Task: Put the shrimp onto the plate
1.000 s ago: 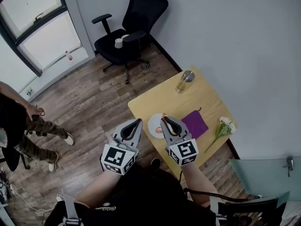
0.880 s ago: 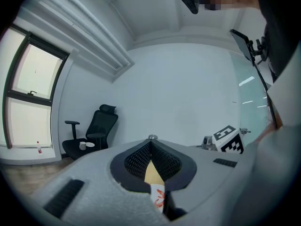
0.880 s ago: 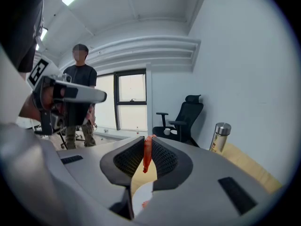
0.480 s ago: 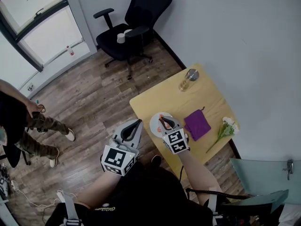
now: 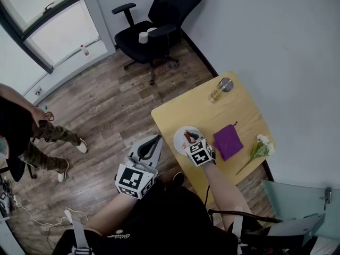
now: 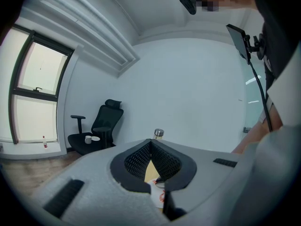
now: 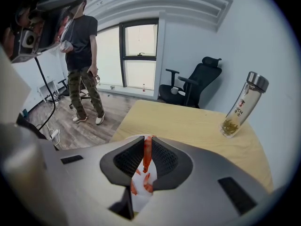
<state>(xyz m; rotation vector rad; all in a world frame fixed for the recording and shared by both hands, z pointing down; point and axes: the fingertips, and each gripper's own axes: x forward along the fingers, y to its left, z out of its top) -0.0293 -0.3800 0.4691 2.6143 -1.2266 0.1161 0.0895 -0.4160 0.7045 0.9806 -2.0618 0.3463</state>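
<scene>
My right gripper (image 7: 147, 138) is shut on an orange-red shrimp (image 7: 146, 155), which hangs upright between its jaws. Right below it lies the white plate (image 7: 141, 198) with other shrimp (image 7: 146, 182) on it. In the head view the right gripper (image 5: 189, 138) sits over the plate (image 5: 179, 138) near the front edge of the yellow table (image 5: 180, 113). My left gripper (image 5: 155, 139) hovers off the table's left edge, shut with nothing in it. Its own view shows the jaws meeting at the tip (image 6: 150, 142), with the plate (image 6: 157, 192) seen through the gap.
A purple cloth (image 5: 228, 141) lies right of the plate, and white flowers (image 5: 260, 145) lie beyond it. A glass bottle (image 5: 220, 89) stands at the table's far corner. A black office chair (image 5: 159, 20) and a standing person (image 5: 32, 137) are on the wooden floor.
My right gripper has moved forward and lower with the shrimp, from near the table's front edge to over the plate. The left gripper has hardly moved.
</scene>
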